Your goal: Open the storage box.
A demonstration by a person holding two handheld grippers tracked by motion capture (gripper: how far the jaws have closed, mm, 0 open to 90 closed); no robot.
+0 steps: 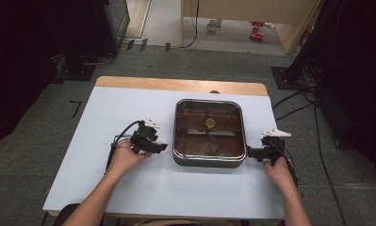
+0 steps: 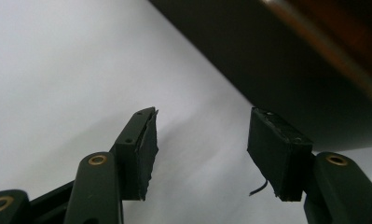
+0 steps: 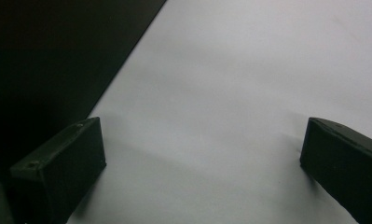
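So, quick rundown of what I'm seeing here:

Pan: a square electric skillet type of pan (image 1: 209, 133) with rounded corners and a glass lid is sitting on the white table (image 1: 105, 122), right of centre and between the two hands.

Weight: I'm guessing it's hefty; metal body plus glass lid, so one set of tongs probably isn't lifting it alone.

Surface: the dark side wall (image 2: 267, 60) is looking smooth and a bit glossy, so pads are likely slipping on it. The lid is the fragile bit, and it's sliding off if the pan tilts.

Where to grab: I'm thinking both sides at once, at the rim or whatever handle sits there. The knob (image 1: 209, 123) in the middle of the lid is the spot for the lid alone.

Left tongs (image 1: 161, 147): sitting just beside the pan's left wall, jaws partway apart and gripping nothing.

Right tongs (image 1: 249, 153): hanging at the pan's right lower corner, jaws standing wide with bare table between them.

Edges: the pan's far side is getting close to the table's wooden back strip (image 1: 176, 84).

Open room: plenty of bare table left of the pan and in front of it, less on the right.
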